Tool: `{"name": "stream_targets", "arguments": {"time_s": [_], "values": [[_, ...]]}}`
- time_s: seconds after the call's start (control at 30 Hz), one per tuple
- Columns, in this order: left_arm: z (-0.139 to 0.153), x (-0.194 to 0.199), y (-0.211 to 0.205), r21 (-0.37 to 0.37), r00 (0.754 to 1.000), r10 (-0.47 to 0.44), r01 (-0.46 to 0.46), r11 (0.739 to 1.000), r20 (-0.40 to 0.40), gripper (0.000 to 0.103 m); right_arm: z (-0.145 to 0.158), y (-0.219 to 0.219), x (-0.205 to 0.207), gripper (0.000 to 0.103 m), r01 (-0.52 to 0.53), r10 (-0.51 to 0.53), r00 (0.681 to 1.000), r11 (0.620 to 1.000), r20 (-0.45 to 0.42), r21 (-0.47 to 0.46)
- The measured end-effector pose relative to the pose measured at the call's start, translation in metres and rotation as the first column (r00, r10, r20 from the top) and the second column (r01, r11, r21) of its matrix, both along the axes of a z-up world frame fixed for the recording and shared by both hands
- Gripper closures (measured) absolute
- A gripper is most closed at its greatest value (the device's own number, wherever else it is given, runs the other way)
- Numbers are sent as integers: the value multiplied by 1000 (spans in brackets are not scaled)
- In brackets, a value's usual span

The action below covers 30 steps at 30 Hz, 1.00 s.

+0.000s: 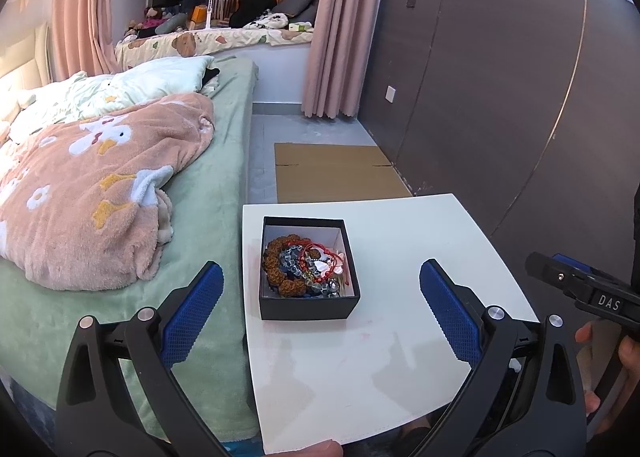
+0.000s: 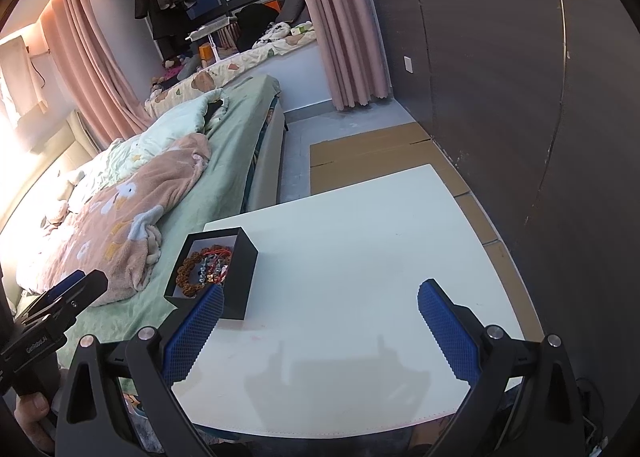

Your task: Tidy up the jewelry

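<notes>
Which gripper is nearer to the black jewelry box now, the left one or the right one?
Left, as far as I can judge. The left gripper is open, with the black jewelry box just ahead between its fingers. The right gripper, also open, points beside it, the box lying by its left finger.

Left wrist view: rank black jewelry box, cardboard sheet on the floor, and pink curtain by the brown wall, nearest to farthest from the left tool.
1. Black jewelry box: on the white table, just ahead of the open left tool, slightly left of center.
2. Cardboard sheet: flat on the floor beyond the table's far edge.
3. Pink curtain: hanging at the far end, beside the brown wall.
</notes>
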<state>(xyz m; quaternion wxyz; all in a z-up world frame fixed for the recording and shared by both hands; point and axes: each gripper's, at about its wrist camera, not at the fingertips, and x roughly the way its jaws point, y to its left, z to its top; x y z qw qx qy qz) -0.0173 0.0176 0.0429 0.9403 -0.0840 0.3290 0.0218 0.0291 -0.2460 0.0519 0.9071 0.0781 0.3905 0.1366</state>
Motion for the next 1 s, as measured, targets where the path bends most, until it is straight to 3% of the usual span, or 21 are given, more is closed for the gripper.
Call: {"name": "stream_targets", "arguments": {"time_s": [1.0], "values": [[-3,1,5,-18,1000,-11,10,1000,-17,5,-10,7,-1,8,-10,9,1000,1000,-17,-21]]}}
